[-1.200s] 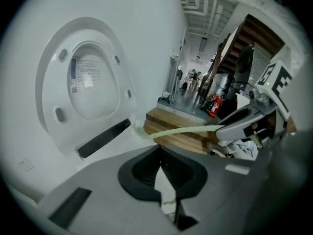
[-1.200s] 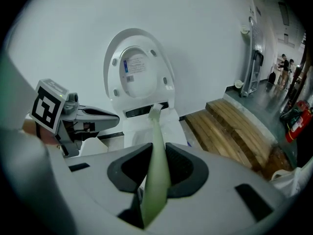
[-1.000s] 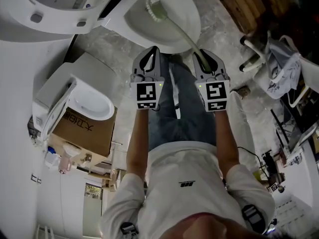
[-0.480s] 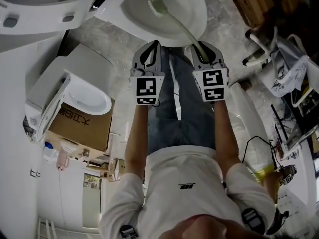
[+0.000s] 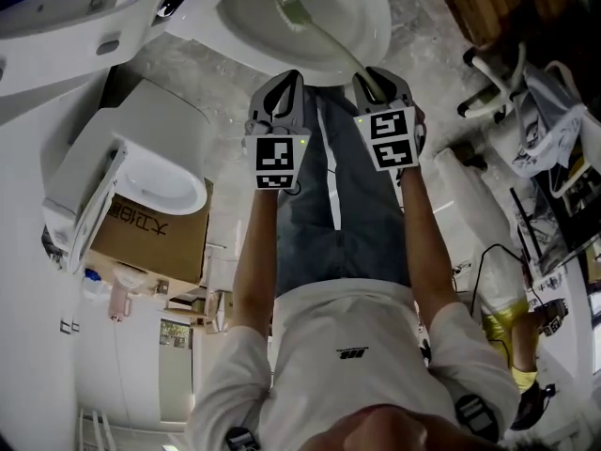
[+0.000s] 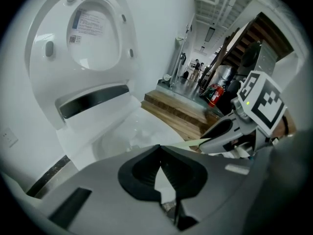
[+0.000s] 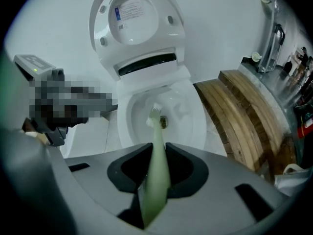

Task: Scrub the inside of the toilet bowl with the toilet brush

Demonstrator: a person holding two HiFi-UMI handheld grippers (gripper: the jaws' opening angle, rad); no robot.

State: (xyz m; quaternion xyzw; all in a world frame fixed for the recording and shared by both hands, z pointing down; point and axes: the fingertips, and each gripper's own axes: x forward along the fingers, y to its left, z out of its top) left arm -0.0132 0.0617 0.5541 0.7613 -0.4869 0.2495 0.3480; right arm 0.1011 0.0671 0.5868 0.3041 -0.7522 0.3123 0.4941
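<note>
**Q:** By which unit is the toilet brush (image 7: 156, 146) carried?

**A:** It is clamped by its pale green handle between the jaws of the right hand-held gripper (image 7: 155, 173). The left hand-held gripper (image 6: 161, 173) is held just beside it, on the left, above the near rim of the toilet bowl (image 7: 195, 124). Its jaws are brought together and nothing is gripped between them.

**Q:** How is the brush oriented relative to the gripper?

**A:** The long axis runs straight ahead out of the right jaws, forward and downward over the near rim into the bowl. The bristle head (image 7: 154, 112) is located deep in the bowl, just left of the drain opening (image 7: 163, 122). Contact between the bristles and the porcelain cannot be confirmed.

**Q:** What is the coming stroke governed by?

**A:** It is judged that the side walls are to be reached by swinging the handle about the right gripper, since the head lies directly ahead of it. No contribution from the left unit is indicated. The lid (image 7: 132, 13) is raised clear of the bowl.
</note>
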